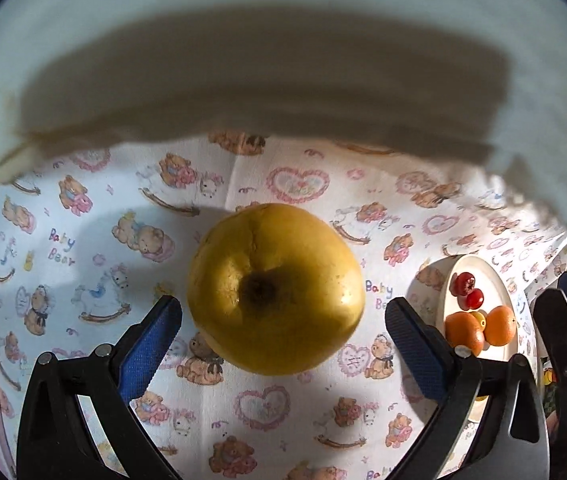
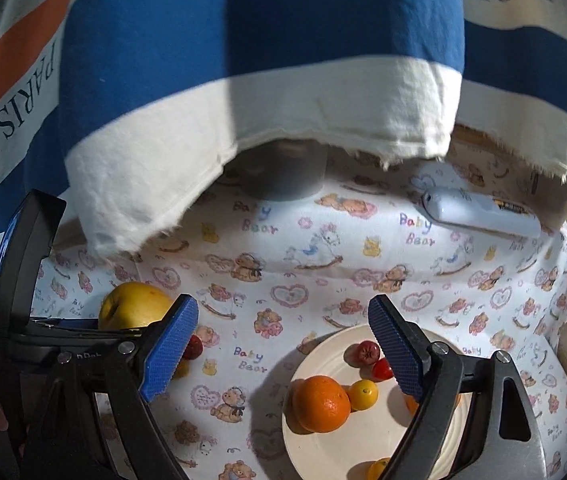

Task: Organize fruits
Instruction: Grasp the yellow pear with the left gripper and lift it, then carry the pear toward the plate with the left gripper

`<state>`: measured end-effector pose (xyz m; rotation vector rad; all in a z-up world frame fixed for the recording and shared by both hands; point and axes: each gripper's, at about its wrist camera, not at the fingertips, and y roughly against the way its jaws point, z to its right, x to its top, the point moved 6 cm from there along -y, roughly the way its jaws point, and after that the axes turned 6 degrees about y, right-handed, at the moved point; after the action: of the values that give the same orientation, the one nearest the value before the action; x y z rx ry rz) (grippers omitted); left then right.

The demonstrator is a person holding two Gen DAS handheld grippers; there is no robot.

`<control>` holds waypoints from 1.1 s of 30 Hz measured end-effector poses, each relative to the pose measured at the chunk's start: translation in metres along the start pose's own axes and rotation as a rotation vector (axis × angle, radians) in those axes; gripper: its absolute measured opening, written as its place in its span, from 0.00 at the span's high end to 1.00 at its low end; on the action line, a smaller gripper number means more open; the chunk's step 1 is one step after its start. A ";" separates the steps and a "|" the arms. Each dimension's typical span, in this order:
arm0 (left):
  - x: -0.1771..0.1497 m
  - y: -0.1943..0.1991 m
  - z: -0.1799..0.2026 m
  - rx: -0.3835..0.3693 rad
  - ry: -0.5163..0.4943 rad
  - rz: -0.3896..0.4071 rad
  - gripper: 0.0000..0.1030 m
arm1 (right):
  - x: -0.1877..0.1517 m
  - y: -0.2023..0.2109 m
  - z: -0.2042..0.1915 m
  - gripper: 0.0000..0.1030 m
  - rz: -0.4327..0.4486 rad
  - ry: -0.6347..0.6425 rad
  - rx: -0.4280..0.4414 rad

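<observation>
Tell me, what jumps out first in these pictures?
A big yellow apple sits on the teddy-bear tablecloth, right between the open blue fingers of the left tool. To its right, a cream plate holds oranges and small red fruits. A blue-and-white striped cloth hangs behind.
</observation>
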<state>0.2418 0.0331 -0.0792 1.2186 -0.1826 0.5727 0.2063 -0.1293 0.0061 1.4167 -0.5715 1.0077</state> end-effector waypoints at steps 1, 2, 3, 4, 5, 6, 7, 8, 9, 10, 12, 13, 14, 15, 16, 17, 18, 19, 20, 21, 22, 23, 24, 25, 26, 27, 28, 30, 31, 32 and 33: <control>-0.001 -0.003 0.000 -0.002 0.003 -0.004 0.02 | -0.003 -0.002 0.003 0.14 -0.009 -0.007 0.000; -0.001 -0.005 0.000 -0.002 0.002 -0.008 0.02 | -0.005 -0.003 0.005 0.14 -0.015 -0.014 0.000; -0.002 -0.008 0.000 0.000 0.000 -0.011 0.02 | -0.007 -0.004 0.007 0.14 -0.021 -0.019 -0.001; -0.003 -0.010 0.001 0.005 -0.003 -0.012 0.02 | -0.009 -0.004 0.010 0.14 -0.025 -0.025 -0.001; -0.004 -0.011 0.001 0.009 -0.005 -0.013 0.02 | -0.011 -0.005 0.012 0.14 -0.028 -0.032 0.000; -0.004 -0.013 0.002 0.012 -0.005 -0.014 0.04 | -0.012 -0.005 0.014 0.14 -0.030 -0.039 0.000; -0.004 -0.014 0.002 0.009 -0.005 -0.014 0.08 | -0.013 -0.005 0.016 0.14 -0.032 -0.045 0.002; -0.001 -0.015 0.002 0.026 -0.006 -0.006 0.15 | -0.014 -0.004 0.018 0.14 -0.035 -0.051 0.003; 0.000 -0.015 0.002 0.034 -0.007 0.006 0.15 | -0.015 -0.004 0.020 0.14 -0.037 -0.055 0.003; 0.000 -0.015 0.002 0.027 -0.007 0.003 0.16 | -0.016 -0.004 0.022 0.14 -0.039 -0.060 0.003; -0.002 -0.012 0.001 0.022 -0.010 0.002 0.16 | -0.017 -0.003 0.025 0.14 -0.040 -0.066 0.002; -0.003 -0.007 -0.003 0.031 -0.018 0.006 0.16 | -0.017 -0.002 0.026 0.14 -0.041 -0.069 0.002; -0.005 -0.004 -0.003 0.040 -0.029 0.011 0.16 | -0.018 -0.002 0.027 0.14 -0.041 -0.071 0.001; -0.007 -0.001 -0.004 0.046 -0.039 0.016 0.17 | -0.018 -0.002 0.029 0.14 -0.042 -0.074 0.002; -0.009 0.002 -0.005 0.045 -0.042 0.022 0.17 | -0.018 -0.001 0.029 0.14 -0.043 -0.076 0.005; -0.011 0.007 -0.008 0.043 -0.042 0.026 0.17 | -0.017 0.000 0.029 0.14 -0.042 -0.077 0.010; -0.012 0.011 -0.010 0.043 -0.042 0.031 0.17 | -0.017 0.001 0.028 0.14 -0.037 -0.077 0.018; -0.015 0.015 -0.012 0.043 -0.044 0.039 0.17 | -0.016 0.002 0.027 0.14 -0.033 -0.078 0.025; -0.016 0.020 -0.014 0.046 -0.049 0.052 0.17 | -0.015 0.003 0.026 0.14 -0.030 -0.078 0.029; -0.018 0.028 -0.016 0.053 -0.060 0.070 0.17 | -0.015 0.005 0.025 0.14 -0.028 -0.077 0.034; -0.017 0.033 -0.019 0.061 -0.071 0.087 0.17 | -0.014 0.006 0.023 0.14 -0.026 -0.076 0.039; -0.017 0.040 -0.021 0.068 -0.082 0.102 0.17 | -0.014 0.007 0.022 0.14 -0.025 -0.075 0.043; -0.019 0.047 -0.022 0.073 -0.094 0.119 0.17 | -0.014 0.007 0.021 0.14 -0.024 -0.075 0.046; -0.020 0.053 -0.024 0.074 -0.101 0.130 0.17 | -0.014 0.008 0.019 0.14 -0.025 -0.076 0.051; -0.019 0.060 -0.027 0.072 -0.103 0.141 0.17 | -0.013 0.008 0.017 0.14 -0.026 -0.077 0.057; -0.021 0.067 -0.029 0.068 -0.105 0.153 0.17 | -0.013 0.007 0.015 0.14 -0.029 -0.079 0.062; -0.022 0.072 -0.031 0.066 -0.107 0.163 0.17 | -0.014 0.007 0.014 0.14 -0.031 -0.080 0.066; -0.026 0.081 -0.033 0.067 -0.117 0.183 0.17 | -0.014 0.005 0.010 0.14 -0.038 -0.082 0.079; -0.028 0.085 -0.034 0.066 -0.120 0.192 0.17 | -0.014 0.004 0.007 0.14 -0.042 -0.082 0.086; -0.030 0.089 -0.035 0.064 -0.121 0.201 0.17 | -0.015 0.004 0.005 0.14 -0.046 -0.081 0.092; -0.032 0.094 -0.036 0.061 -0.124 0.212 0.17 | -0.015 0.002 0.001 0.14 -0.051 -0.078 0.101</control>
<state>0.1613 0.0778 -0.0272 1.3038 -0.4046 0.6907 0.1974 -0.1341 -0.0051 1.5579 -0.5446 0.9549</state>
